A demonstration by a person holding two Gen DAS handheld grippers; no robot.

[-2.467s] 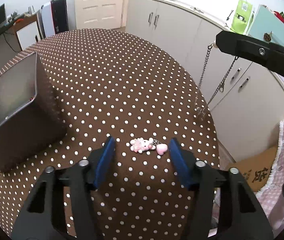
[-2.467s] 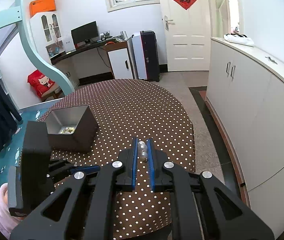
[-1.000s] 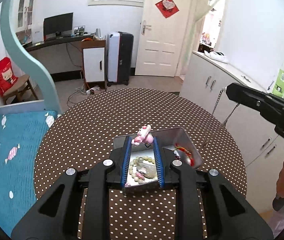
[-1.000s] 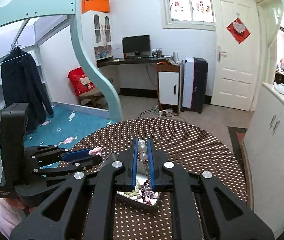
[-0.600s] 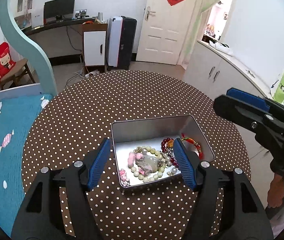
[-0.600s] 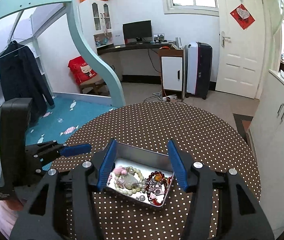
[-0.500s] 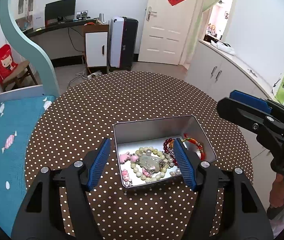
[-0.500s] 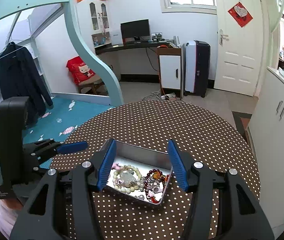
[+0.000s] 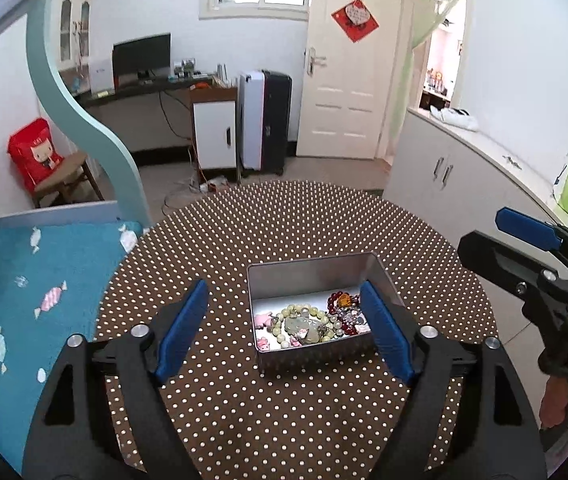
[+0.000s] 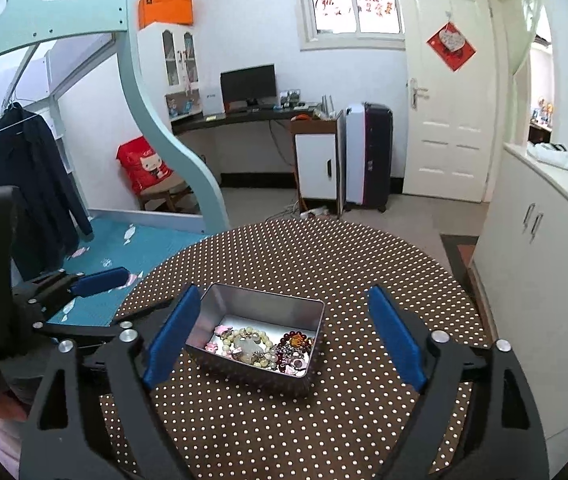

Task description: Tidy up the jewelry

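Half a second back both cameras sat lower and closer over the open rectangular silver metal tin (image 9: pixel 311 276); now they have pulled up and away, so the tin reads smaller and more of the round worktop with its brown white-dotted cloth (image 9: pixel 304 224) shows around it. A second ago each claw was pinched on a piece, the left on a pink charm and the right on a pearl-and-chain piece; those pieces now lie in the tin.

The left claw (image 9: pixel 284 330) stands wide apart, its blue-padded fingers (image 9: pixel 182 326) holding nothing and touching nothing; in its own view the right pad overlaps the tin's right wall, but contact cannot be told. The right claw (image 10: pixel 282 342) is likewise spread wide and empty, hanging above the cloth with the tin seen between its fingers.

The tin rests on the worktop near the middle. Inside it, heaped along the near side, lie the pale green bead bracelet (image 9: pixel 298 320), the dark red bead string (image 9: pixel 342 308) and the small pink charms (image 9: pixel 263 322).
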